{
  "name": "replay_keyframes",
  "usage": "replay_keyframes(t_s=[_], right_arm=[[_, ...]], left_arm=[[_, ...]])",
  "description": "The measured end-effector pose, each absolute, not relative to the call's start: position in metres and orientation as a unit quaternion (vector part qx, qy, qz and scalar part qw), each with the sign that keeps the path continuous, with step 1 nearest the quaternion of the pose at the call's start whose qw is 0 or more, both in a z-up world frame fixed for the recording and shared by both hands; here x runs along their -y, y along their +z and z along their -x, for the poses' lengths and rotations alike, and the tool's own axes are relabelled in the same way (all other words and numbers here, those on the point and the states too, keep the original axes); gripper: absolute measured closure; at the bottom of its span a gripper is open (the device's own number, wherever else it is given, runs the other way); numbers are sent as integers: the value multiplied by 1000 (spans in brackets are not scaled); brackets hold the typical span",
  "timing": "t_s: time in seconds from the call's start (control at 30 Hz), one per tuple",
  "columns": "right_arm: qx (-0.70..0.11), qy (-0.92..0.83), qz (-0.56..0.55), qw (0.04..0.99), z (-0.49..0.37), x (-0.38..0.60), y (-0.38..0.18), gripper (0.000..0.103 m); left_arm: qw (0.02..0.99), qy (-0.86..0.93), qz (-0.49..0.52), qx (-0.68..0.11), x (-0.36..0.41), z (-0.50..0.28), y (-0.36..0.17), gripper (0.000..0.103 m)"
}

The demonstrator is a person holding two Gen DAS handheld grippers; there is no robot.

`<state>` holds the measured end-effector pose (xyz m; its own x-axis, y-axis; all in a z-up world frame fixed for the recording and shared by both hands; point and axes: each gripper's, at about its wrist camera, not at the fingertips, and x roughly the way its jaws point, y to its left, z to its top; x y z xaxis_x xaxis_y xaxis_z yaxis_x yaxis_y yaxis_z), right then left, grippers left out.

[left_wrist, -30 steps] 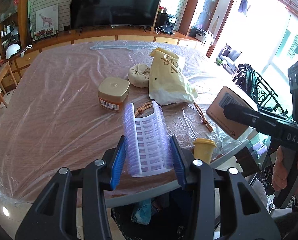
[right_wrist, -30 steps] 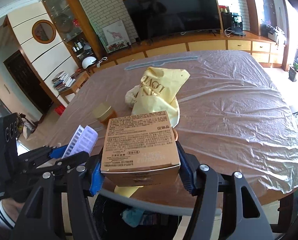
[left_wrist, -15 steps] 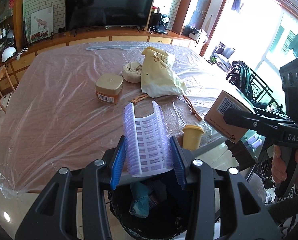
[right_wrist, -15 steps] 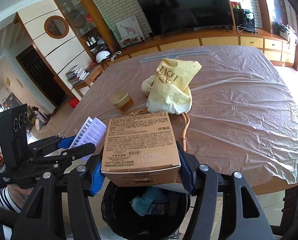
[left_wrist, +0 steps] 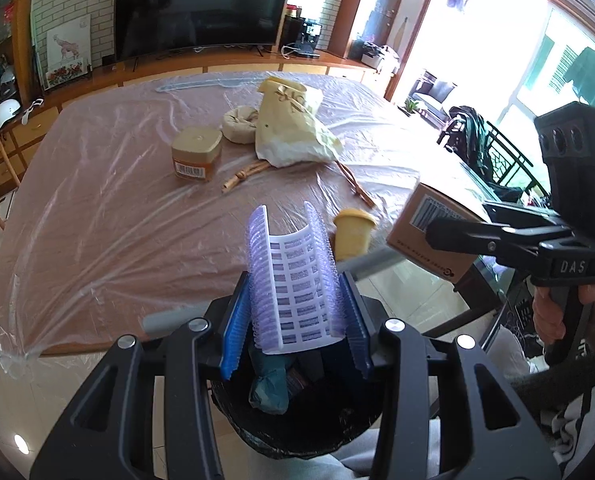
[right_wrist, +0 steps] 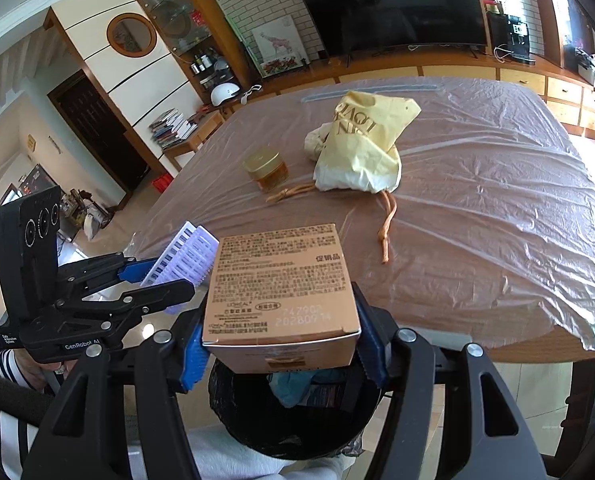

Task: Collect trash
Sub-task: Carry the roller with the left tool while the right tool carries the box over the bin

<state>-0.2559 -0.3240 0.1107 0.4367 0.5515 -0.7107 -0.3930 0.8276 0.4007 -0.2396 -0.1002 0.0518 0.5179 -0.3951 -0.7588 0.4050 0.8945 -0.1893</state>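
Table (left_wrist: 97, 220) receded, bin (right_wrist: 297, 420) nearer, television (left_wrist: 201, 4) behind

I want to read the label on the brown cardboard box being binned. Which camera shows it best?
The right wrist view: the brown cardboard box fills the middle, printed top face up, held in the right claw over the black bin. The left wrist view shows only a barcoded end at the right.

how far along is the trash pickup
Done: the black bin already holds some trash. In hand: left gripper clamps a bent blister pack, right gripper a cardboard box, both above the bin. Left: jar, yellow bag, small yellow cup.
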Motion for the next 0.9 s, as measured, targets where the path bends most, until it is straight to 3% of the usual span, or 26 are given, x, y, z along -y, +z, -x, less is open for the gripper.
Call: replay_keyframes(t_s=[0.9], right_arm=[[-501, 323, -20, 802, 304, 303, 74, 44]], left_arm=[[837, -264, -67, -475, 107, 289, 14, 58]])
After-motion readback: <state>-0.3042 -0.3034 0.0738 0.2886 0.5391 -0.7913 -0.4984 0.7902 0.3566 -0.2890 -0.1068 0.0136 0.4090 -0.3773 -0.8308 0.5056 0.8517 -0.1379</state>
